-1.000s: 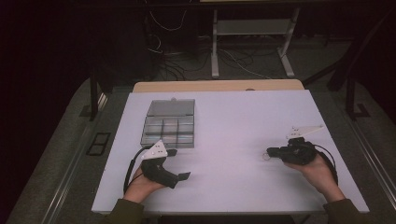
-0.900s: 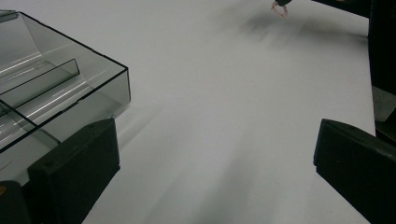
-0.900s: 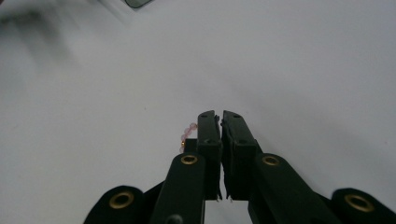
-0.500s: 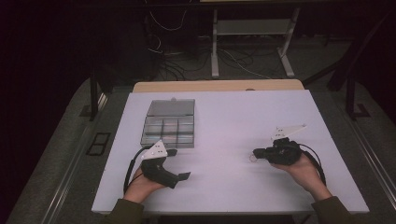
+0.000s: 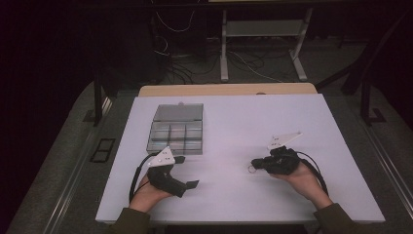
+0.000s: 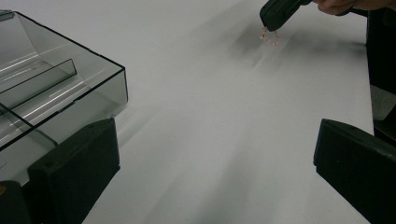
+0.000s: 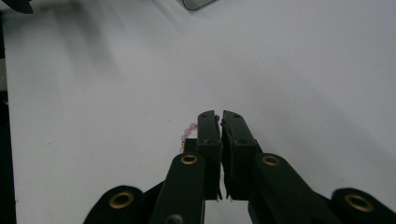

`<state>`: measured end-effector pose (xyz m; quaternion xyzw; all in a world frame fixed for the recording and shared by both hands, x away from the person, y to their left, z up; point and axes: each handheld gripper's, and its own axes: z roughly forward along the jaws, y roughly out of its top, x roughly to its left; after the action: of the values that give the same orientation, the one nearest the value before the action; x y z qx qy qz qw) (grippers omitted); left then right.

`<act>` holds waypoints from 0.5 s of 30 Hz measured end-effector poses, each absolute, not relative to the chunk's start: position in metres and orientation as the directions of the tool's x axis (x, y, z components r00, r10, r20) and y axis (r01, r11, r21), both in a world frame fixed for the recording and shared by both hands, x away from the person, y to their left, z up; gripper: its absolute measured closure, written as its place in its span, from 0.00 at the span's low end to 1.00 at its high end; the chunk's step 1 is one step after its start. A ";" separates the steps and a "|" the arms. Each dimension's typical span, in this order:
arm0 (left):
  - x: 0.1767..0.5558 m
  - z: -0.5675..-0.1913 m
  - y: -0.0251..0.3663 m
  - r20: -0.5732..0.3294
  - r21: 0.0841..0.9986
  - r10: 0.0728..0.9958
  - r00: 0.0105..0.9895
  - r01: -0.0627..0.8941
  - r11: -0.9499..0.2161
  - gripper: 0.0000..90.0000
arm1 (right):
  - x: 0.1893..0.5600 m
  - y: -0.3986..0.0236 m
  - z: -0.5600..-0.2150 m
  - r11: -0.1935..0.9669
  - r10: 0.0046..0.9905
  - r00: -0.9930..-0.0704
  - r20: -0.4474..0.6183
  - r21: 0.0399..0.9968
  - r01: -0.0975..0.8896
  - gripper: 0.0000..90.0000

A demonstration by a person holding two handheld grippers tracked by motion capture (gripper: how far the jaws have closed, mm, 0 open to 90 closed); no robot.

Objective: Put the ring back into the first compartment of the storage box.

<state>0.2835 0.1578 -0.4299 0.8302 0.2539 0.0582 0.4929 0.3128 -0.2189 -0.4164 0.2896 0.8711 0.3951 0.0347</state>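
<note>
Small pink beaded bracelet (image 5: 252, 168) hangs pinched in the right gripper (image 5: 256, 164), carried low over the white table (image 5: 292, 122), not yet placed in the clear compartmented plastic box (image 5: 177, 129); left gripper (image 5: 187, 171) waits unclenched beside the box.

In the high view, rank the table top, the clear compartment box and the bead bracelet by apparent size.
1. Table top, by far the largest.
2. Clear compartment box, open near the left gripper.
3. Bead bracelet, a tiny loop hanging from the shut right gripper.
</note>
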 end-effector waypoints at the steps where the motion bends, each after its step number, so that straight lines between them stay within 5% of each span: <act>1: 0.283 -0.430 0.158 -0.154 0.848 0.478 0.865 0.364 -0.386 0.00 | 0.313 -0.217 -0.417 0.521 0.529 -0.832 0.169 0.708 0.476 0.95; 15: 0.283 -0.431 0.157 -0.158 0.848 0.472 0.867 0.364 -0.385 0.00 | 0.316 -0.185 -0.427 0.550 0.486 -0.856 0.177 0.698 0.457 0.95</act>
<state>0.2834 0.1572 -0.4310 0.8304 0.2519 0.0546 0.4939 0.3163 -0.1845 -0.4267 0.2681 0.8803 0.3911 0.0185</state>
